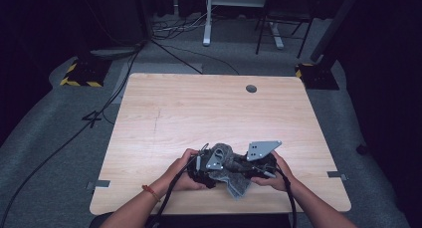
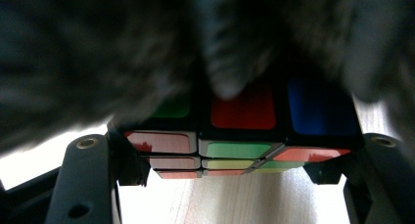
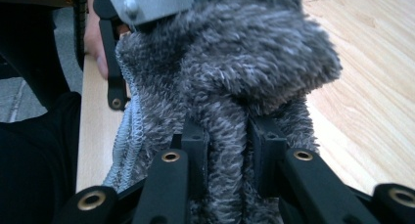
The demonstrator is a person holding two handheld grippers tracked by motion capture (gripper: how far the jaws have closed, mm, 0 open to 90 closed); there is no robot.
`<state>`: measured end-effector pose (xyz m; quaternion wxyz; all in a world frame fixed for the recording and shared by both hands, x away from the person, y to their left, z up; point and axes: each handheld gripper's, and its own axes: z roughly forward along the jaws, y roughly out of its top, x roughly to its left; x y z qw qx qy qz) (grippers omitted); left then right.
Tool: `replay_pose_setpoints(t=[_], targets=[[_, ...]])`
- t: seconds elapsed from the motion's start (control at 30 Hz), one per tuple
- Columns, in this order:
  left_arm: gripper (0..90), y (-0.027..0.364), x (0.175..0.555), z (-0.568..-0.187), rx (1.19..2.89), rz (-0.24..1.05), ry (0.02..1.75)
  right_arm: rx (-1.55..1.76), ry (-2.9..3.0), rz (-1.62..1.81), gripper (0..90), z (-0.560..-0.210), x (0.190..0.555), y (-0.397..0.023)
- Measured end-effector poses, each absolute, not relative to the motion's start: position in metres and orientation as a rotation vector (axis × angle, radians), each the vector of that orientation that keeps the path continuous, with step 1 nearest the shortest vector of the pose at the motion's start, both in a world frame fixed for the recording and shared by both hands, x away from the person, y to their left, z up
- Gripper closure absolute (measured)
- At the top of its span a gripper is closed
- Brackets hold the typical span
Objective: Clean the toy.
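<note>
A puzzle cube (image 2: 235, 136) is clamped between the jaws of the left tool (image 1: 201, 171), low over the near edge of the surface (image 1: 199, 113), at about six o'clock in the high view. A grey fuzzy cloth (image 3: 230, 82) is draped over the cube's top and far side. A fold of this cloth is pinched by the narrowly closed right tool (image 3: 230, 155), which is seen at about three o'clock from the cube in the high view, just beside it. The next rub is judged to turn on this: the cloth lies across the cube, so the right tool would be drawn along the covered faces while the cube is held by the left.
</note>
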<state>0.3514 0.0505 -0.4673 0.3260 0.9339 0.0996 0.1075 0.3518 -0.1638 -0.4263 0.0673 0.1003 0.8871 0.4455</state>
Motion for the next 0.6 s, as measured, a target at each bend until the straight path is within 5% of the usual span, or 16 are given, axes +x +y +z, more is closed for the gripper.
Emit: replay_pose_setpoints(t=[0.6], targets=[[33.9, 0.054, 0.357, -0.447, 2.415, 0.288, 0.263, 0.419, 2.557, 1.182, 73.5, -0.425, 0.359, -0.183]])
